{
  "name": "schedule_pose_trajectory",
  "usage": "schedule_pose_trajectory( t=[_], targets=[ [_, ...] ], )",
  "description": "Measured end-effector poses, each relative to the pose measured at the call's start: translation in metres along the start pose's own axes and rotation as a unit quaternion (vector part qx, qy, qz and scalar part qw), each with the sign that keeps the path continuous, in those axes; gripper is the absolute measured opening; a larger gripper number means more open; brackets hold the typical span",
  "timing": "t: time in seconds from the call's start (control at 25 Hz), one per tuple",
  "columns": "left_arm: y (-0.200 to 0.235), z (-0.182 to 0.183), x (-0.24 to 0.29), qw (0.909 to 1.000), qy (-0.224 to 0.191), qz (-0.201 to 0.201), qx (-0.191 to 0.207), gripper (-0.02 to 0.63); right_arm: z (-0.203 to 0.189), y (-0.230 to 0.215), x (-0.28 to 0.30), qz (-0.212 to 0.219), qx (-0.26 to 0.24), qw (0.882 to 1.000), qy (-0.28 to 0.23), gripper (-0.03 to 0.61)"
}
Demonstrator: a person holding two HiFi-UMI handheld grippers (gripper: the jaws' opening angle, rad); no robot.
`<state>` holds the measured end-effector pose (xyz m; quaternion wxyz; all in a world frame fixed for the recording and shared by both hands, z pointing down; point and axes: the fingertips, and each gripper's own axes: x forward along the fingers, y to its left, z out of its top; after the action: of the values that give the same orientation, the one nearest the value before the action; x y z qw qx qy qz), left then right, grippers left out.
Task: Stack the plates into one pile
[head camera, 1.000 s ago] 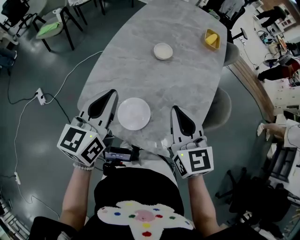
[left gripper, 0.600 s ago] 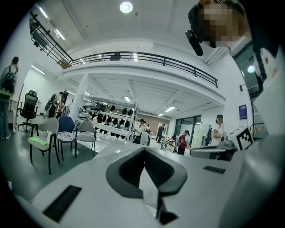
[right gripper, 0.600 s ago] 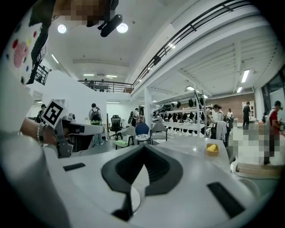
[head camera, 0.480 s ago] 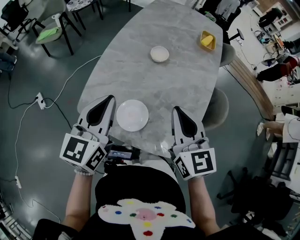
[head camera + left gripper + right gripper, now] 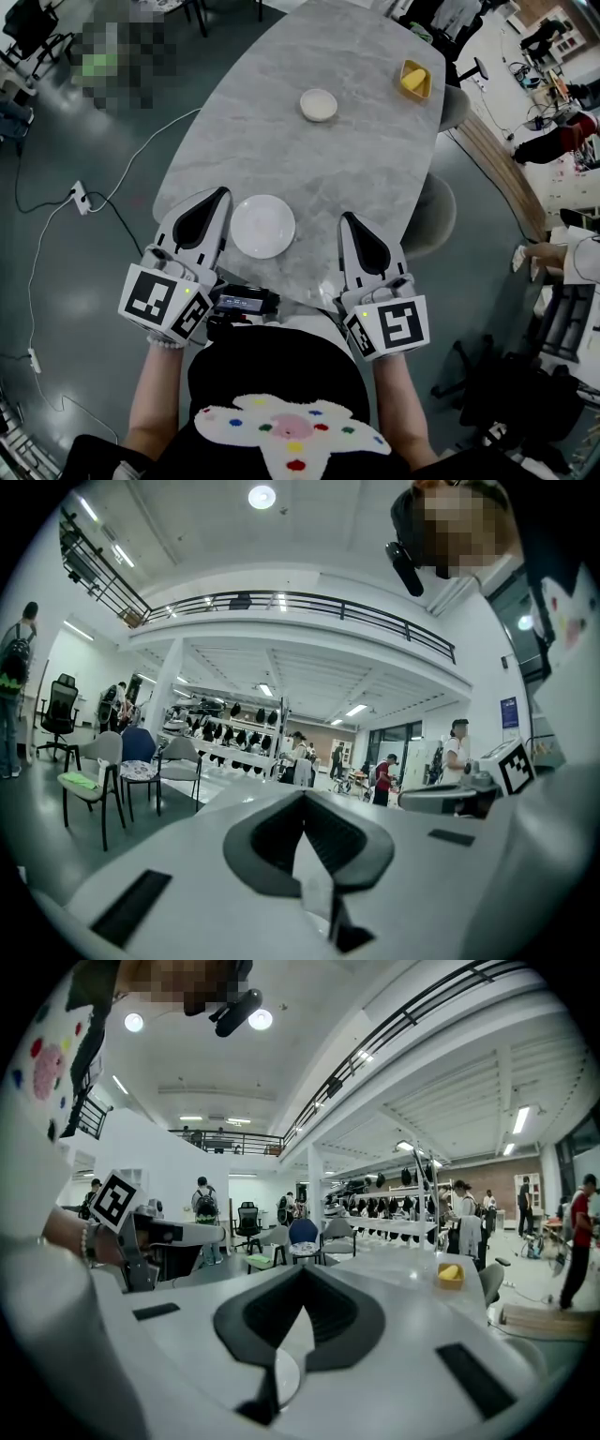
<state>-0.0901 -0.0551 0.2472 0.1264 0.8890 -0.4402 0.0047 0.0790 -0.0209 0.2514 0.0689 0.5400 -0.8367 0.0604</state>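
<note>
Left gripper (image 5: 217, 197) rolled slightly, else nothing shifted; it and right gripper (image 5: 350, 221) closed, empty, flanking near plate (image 5: 262, 226). Plate likely stiff, slick, breakable: pinch rim.

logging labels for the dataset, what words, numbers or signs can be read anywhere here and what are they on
No text can be read in any view.
square markers on the cubes of the left gripper and right gripper: black-and-white patterns, not words.
blue wall sign: too small to read.
device at the person's waist: any print is blurred.
</note>
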Motion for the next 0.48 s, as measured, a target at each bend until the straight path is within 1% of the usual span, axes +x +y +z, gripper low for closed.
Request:
schedule_pose_trajectory(
  t=[0.48],
  targets=[
    [-0.0013, -0.0018, 0.0014, 1.0, 0.003, -0.001, 0.004, 0.011, -0.0016, 0.0032, 0.0041, 0.007, -0.007, 1.0, 0.004, 0.005]
  ],
)
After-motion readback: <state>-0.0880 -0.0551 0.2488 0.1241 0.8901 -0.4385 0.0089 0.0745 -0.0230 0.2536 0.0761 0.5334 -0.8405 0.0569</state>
